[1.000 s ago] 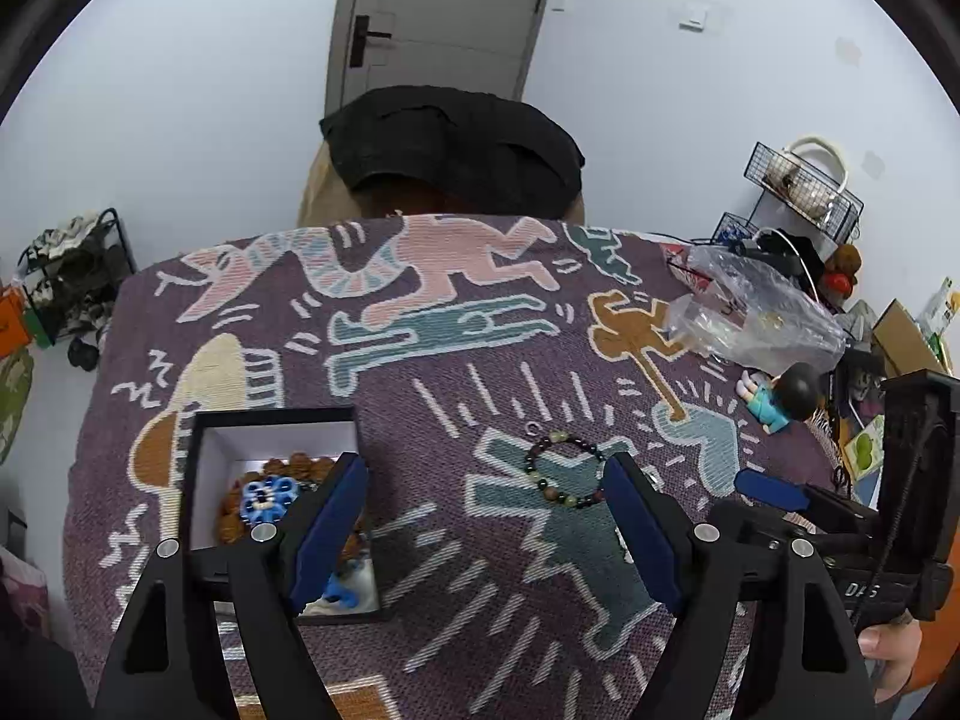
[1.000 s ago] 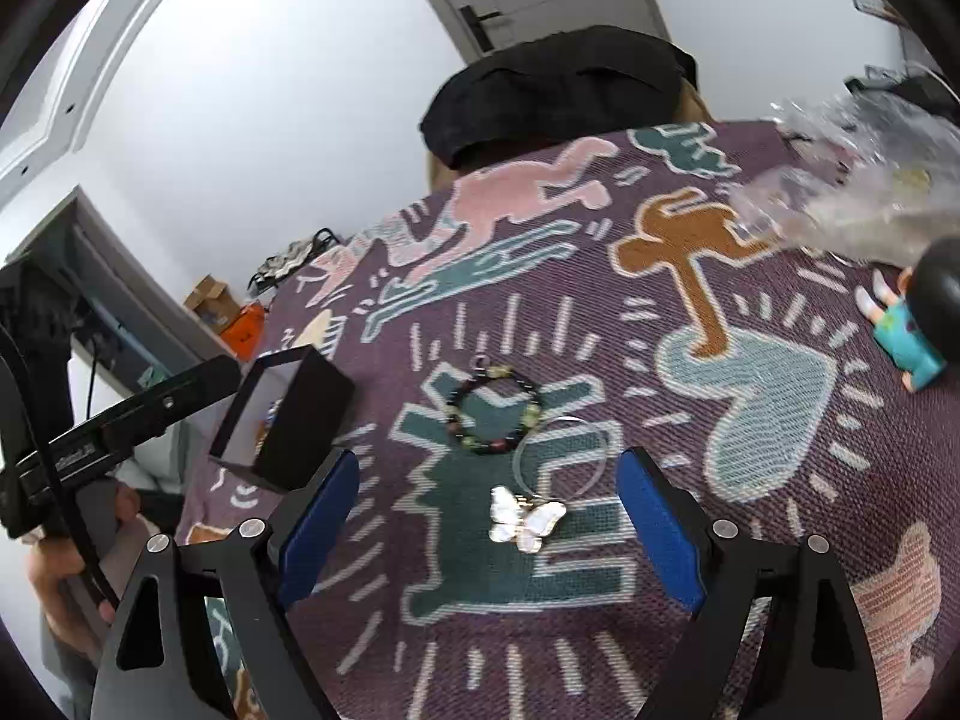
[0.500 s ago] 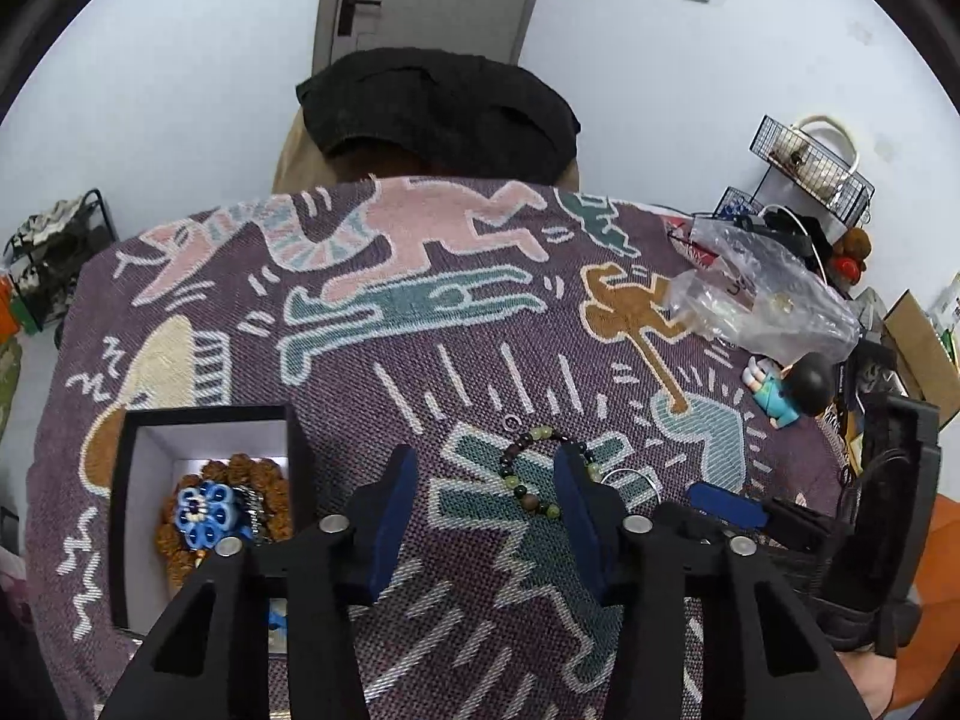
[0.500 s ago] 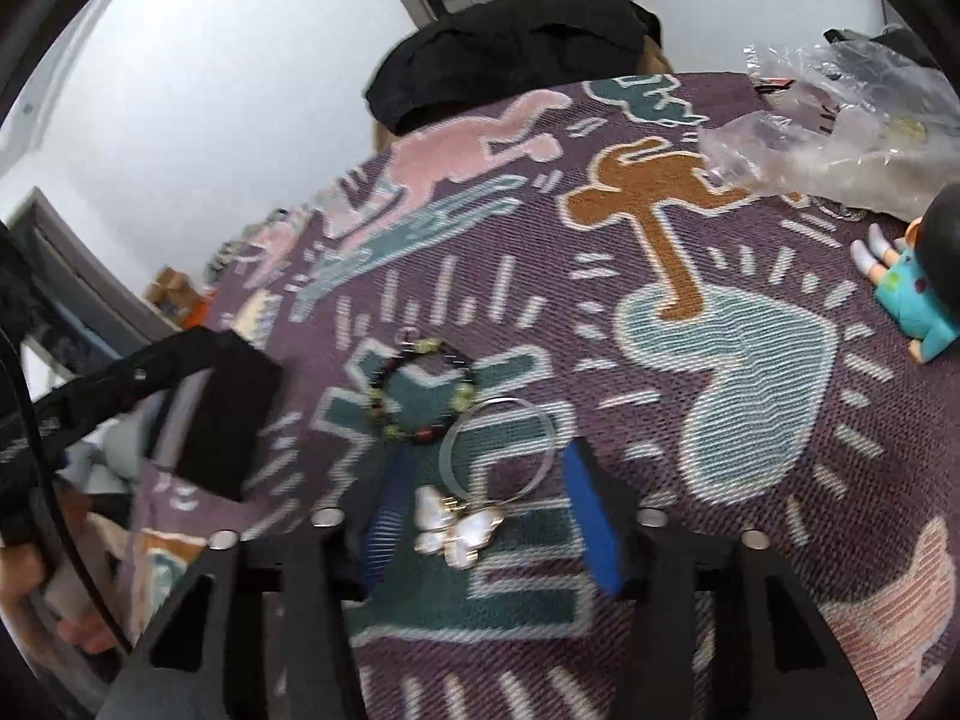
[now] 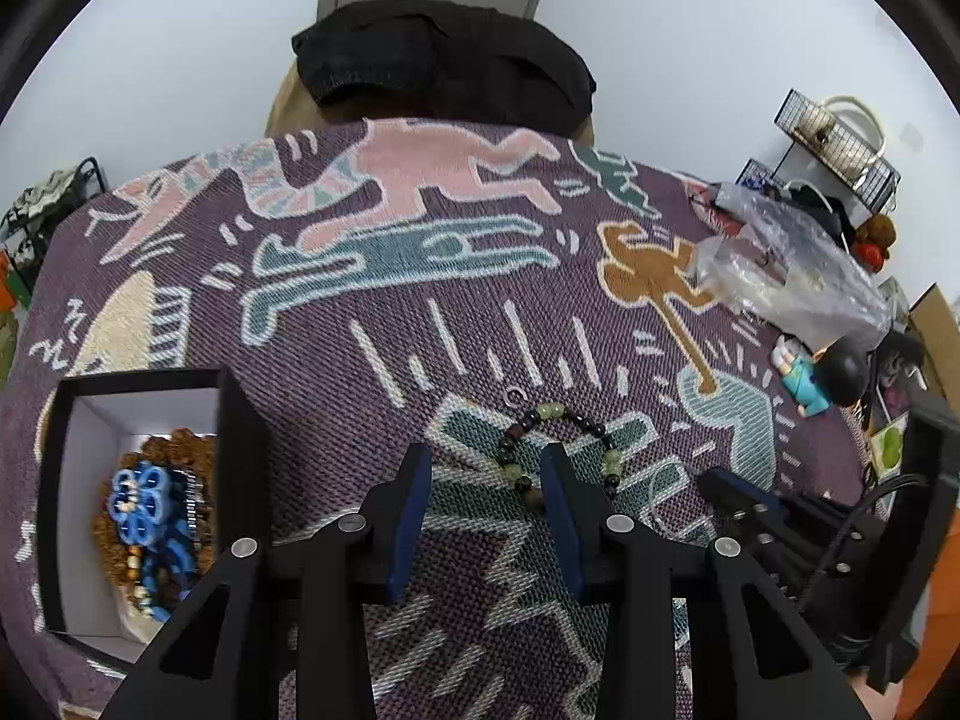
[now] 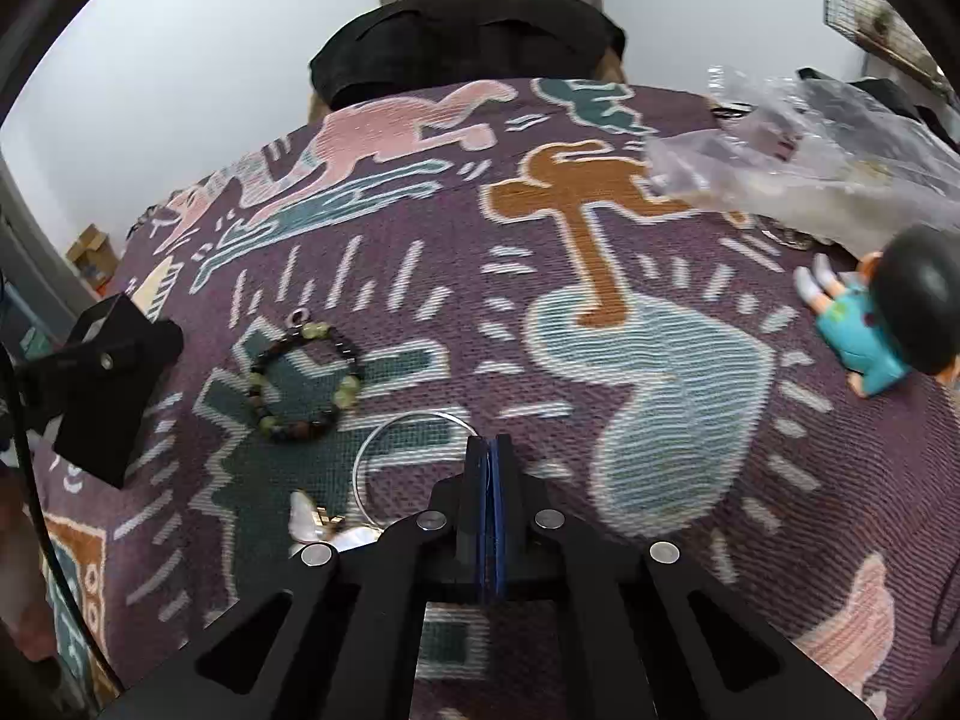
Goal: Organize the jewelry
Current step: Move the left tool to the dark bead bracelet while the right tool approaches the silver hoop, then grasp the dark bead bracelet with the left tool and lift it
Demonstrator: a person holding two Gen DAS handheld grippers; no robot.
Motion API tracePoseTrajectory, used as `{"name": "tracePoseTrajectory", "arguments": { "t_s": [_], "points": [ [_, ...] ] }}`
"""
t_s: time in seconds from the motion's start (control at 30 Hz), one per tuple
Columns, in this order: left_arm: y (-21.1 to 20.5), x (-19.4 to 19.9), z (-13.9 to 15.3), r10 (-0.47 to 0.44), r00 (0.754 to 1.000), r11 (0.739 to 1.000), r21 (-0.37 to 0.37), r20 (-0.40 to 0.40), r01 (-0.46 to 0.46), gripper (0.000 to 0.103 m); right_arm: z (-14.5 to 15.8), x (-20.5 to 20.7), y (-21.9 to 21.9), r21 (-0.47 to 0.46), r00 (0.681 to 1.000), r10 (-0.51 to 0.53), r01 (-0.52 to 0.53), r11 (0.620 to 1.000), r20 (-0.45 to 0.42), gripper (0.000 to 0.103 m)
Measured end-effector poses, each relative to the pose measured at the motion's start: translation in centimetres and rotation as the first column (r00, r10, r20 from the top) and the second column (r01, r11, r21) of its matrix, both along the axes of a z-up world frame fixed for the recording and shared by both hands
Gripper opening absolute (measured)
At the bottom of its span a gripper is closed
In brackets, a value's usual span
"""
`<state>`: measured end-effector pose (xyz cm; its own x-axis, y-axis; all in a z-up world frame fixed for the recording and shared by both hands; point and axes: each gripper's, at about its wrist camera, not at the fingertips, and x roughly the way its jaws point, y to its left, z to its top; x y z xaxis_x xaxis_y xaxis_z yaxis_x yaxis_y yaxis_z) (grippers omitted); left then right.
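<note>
A beaded bracelet (image 5: pixel 552 411) of green and dark beads lies on the patterned purple cloth (image 5: pixel 336 372). My left gripper (image 5: pixel 486 468) is over its near left part. The jaws are closing, with a few beads between them and not pinched. The bracelet (image 6: pixel 312 331) also shows in the right wrist view, beside the left gripper (image 6: pixel 108 384). My right gripper (image 6: pixel 489 450) is shut on the far edge of a thin silver hoop (image 6: pixel 420 415), which carries a white butterfly charm (image 6: pixel 306 519). At the left stands an open black box (image 5: pixel 144 381) with blue and brown bead pieces inside.
A crumpled clear plastic bag (image 5: pixel 792 276) and a small doll in blue (image 5: pixel 822 378) lie at the right side of the cloth. A black garment (image 5: pixel 444 60) hangs over a chair at the far edge. A wire rack (image 5: pixel 840 144) stands at the right.
Both grippers came down toward the cloth. The left jaws narrowed around the beaded bracelet's near side. The right jaws went from wide open to shut at the silver hoop's edge.
</note>
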<state>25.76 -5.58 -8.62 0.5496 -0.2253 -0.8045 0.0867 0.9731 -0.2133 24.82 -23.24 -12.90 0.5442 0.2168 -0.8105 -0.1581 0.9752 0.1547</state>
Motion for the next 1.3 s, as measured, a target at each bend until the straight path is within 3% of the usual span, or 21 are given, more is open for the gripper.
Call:
{"name": "tracePoseTrajectory", "arguments": {
  "t_s": [0.37, 0.4, 0.43, 0.47, 0.5, 0.53, 0.6, 0.83, 1.07, 1.1, 1.17, 1.3],
  "points": [
    [-2.1, 1.9, -3.2, -0.003, 0.998, 1.000, 0.025, -0.067, 0.004, 0.040, 1.0, -0.3, -3.5, 0.048, 0.998, -0.061, 0.062, 0.997, -0.007, 0.002],
    [-2.1, 2.0, -3.4, 0.000, 0.998, 1.000, 0.026, -0.069, 0.002, 0.039, 1.0, -0.2, -3.4, 0.056, 0.998, -0.055, 0.056, 0.997, -0.018, 0.008],
    [-2.3, 2.0, -3.4, 0.004, 0.998, 0.999, 0.033, -0.057, -0.003, 0.039, 1.1, -0.2, -3.2, 0.058, 0.998, -0.050, 0.051, 0.997, -0.025, 0.029],
    [-2.4, 2.1, -3.5, 0.004, 0.998, 0.999, 0.042, -0.057, -0.002, 0.039, 1.2, -0.3, -2.8, 0.054, 0.999, -0.040, 0.041, 0.998, -0.020, 0.044],
    [-2.5, 2.1, -3.4, 0.004, 0.998, 0.999, 0.055, -0.055, -0.001, 0.031, 1.5, -0.5, -2.5, 0.049, 1.000, -0.028, 0.028, 0.998, 0.002, 0.066],
    [-2.7, 2.1, -3.5, 0.008, 0.998, 0.996, 0.088, -0.055, -0.003, 0.016, 1.9, -0.8, -2.0, 0.040, 0.999, -0.013, 0.012, 0.999, 0.029, 0.069],
    [-2.3, 2.2, -3.6, 0.014, 0.998, 0.996, 0.087, -0.061, -0.008, 0.008, 1.9, -0.9, -1.2, 0.020, 0.999, 0.015, -0.016, 1.000, 0.033, 0.069],
    [-0.6, 1.6, -2.9, 0.031, 0.998, 0.999, 0.032, -0.054, -0.029, 0.008, 0.6, -0.2, 0.6, -0.042, 0.998, 0.062, -0.062, 0.997, -0.015, 0.069],
    [-0.1, 0.7, 0.5, 0.031, 0.999, 0.999, 0.017, 0.014, -0.031, 0.008, -0.3, -0.4, 2.1, -0.144, 0.997, 0.081, -0.080, 0.986, -0.003, 0.069],
    [-0.1, 0.6, 1.0, 0.029, 0.999, 0.999, 0.017, 0.023, -0.030, 0.008, -0.3, -0.3, 2.0, -0.140, 0.997, 0.082, -0.082, 0.987, -0.004, 0.066],
    [-0.1, 0.3, 1.8, 0.025, 0.999, 0.999, 0.019, 0.039, -0.026, 0.008, -0.1, -0.4, 1.9, -0.141, 0.996, 0.088, -0.087, 0.986, 0.003, 0.051],
    [0.0, -0.5, 3.8, 0.018, 0.997, 0.999, 0.028, 0.079, -0.020, 0.008, 0.0, -0.5, 1.4, -0.125, 0.995, 0.097, -0.095, 0.988, 0.008, 0.050]
  ]
}}
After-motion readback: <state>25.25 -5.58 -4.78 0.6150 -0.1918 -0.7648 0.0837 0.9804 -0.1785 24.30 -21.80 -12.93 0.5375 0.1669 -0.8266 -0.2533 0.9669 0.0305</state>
